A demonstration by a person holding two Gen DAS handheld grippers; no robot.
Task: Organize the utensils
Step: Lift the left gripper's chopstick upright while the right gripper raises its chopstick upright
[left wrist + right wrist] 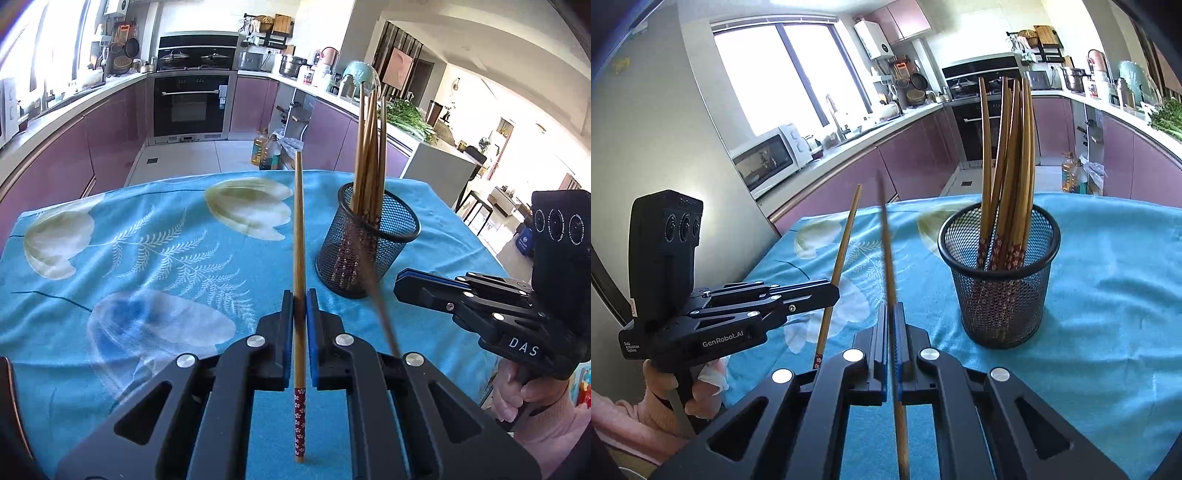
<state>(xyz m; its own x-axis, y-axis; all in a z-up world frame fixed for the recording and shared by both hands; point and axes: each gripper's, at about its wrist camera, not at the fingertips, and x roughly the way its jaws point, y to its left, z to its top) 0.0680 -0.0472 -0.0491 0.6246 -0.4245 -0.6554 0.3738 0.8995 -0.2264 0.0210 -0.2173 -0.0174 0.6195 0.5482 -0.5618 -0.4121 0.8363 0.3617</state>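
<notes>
My left gripper is shut on a wooden chopstick whose thin end points away and whose red patterned end sticks back between the arms. A black mesh cup stands just right of it, upright on the blue flowered cloth, with several chopsticks in it. My right gripper is shut on a second, blurred chopstick, left of the mesh cup. The left gripper and its chopstick show at the left of the right wrist view. Both held chopsticks are clear of the cloth.
The table's far edge drops to a tiled kitchen floor where oil bottles stand. Purple cabinets and an oven line the back wall. A hand in a pink sleeve holds the right gripper's handle.
</notes>
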